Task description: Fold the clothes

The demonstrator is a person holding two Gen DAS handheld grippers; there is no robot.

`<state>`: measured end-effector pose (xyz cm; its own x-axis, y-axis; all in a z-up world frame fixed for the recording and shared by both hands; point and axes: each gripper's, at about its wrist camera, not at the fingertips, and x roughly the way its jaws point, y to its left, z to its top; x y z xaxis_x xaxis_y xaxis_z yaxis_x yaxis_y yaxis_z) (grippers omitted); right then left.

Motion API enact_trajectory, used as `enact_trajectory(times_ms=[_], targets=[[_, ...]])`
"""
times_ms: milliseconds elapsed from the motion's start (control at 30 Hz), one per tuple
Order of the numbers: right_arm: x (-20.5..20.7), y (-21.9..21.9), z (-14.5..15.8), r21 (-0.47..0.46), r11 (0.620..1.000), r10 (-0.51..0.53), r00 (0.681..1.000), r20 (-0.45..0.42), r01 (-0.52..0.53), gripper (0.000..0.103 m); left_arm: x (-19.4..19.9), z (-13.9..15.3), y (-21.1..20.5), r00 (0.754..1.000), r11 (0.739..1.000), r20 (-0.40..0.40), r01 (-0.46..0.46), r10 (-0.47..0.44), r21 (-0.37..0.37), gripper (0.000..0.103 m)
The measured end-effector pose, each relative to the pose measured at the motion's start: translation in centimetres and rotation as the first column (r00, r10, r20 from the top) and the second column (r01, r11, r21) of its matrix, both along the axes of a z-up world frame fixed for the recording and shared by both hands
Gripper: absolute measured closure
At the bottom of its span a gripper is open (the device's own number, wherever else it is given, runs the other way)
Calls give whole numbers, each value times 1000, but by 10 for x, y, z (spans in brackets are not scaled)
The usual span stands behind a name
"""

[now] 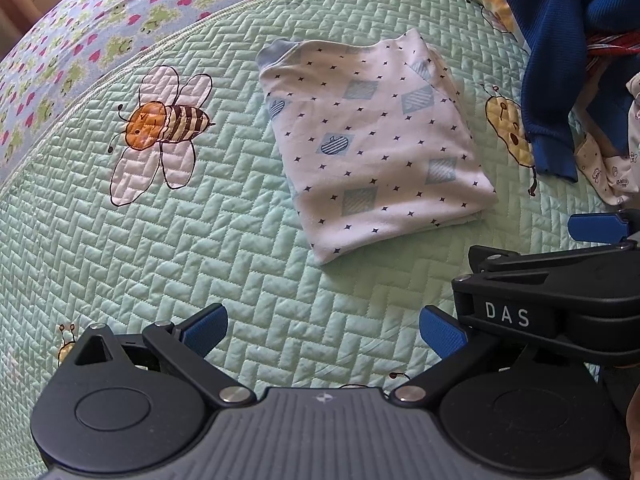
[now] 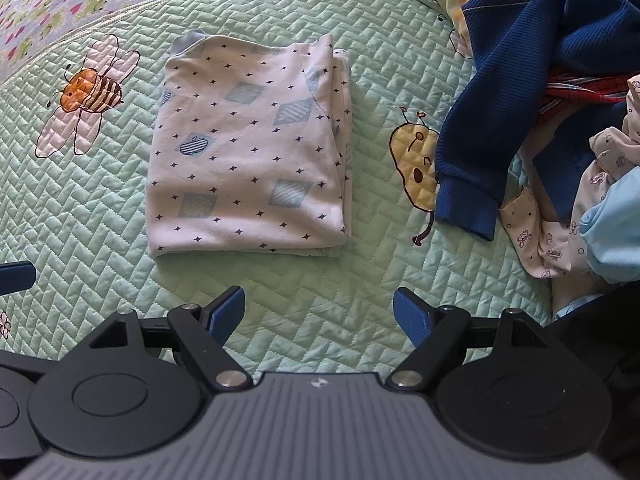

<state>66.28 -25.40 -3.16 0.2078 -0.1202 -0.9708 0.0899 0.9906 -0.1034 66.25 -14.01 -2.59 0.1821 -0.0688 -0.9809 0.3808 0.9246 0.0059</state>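
1. Here, at frame centre-left, your folded white garment [image 2: 248,148] lies flat on the quilt [image 2: 360,280], set apart from the unfolded work.
2. Below it, your left gripper [image 1: 322,334] and right gripper [image 2: 320,314] hover spread, empty.
3. Far right, the clothes pile [image 2: 560,100] awaits.

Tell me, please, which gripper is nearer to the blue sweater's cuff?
Right. The right gripper hangs open over the quilt, with the blue sweater's cuff just beyond its right finger. The left gripper, also open, sits further left, on the right gripper's far side.
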Motion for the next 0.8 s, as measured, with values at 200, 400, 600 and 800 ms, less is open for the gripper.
enact_trajectory(times_ms=[200,400,600,800], targets=[[0,0,2,0,1000,4,1000,4,-4,21,1,2,0,1000,1000,5,-3,3,0,1],[11,0,13,-4,1000,2,1000,30,-2,21,14,15,-1,999,1000,30,-17,17,-4,1],[27,5,19,-3,1000,14,999,46,-14,21,26,19,-5,999,999,36,-30,30,-10,1],[32,7,15,-1,1000,11,999,38,-11,21,28,14,-4,999,999,28,-36,36,-10,1]])
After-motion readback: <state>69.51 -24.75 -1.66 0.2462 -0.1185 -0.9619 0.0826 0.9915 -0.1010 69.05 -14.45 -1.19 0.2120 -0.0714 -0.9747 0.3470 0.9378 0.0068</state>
